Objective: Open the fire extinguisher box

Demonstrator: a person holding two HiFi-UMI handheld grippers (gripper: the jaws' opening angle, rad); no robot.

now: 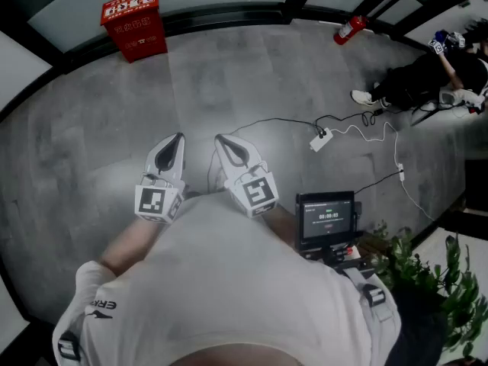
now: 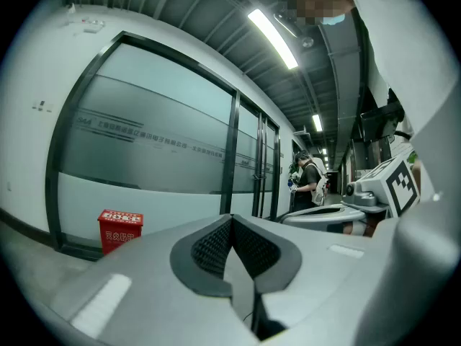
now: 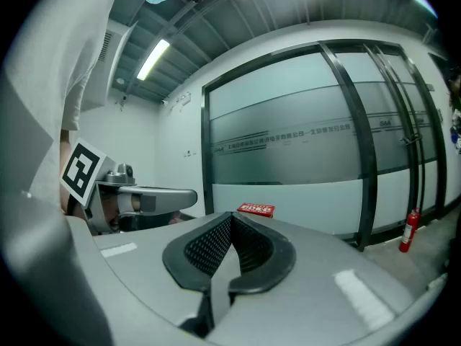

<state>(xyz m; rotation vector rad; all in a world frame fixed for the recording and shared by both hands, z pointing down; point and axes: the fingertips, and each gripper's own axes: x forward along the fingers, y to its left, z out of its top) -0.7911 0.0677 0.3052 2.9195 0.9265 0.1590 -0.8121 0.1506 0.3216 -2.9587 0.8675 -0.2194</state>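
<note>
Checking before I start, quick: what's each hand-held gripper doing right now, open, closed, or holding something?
Left hand-held gripper: closed, jaws together, nothing held.
Right hand-held gripper: closed, jaws together, nothing held.

Red fire extinguisher box with white lettering, mottled grey floor, green plant, white shirt.

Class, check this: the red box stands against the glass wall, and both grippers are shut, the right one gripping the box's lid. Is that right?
The right gripper is shut on nothing: the right gripper view shows its jaws closed together, with the red box far off across the floor. The rest holds: the box is at the glass wall, the left gripper shut.
</note>
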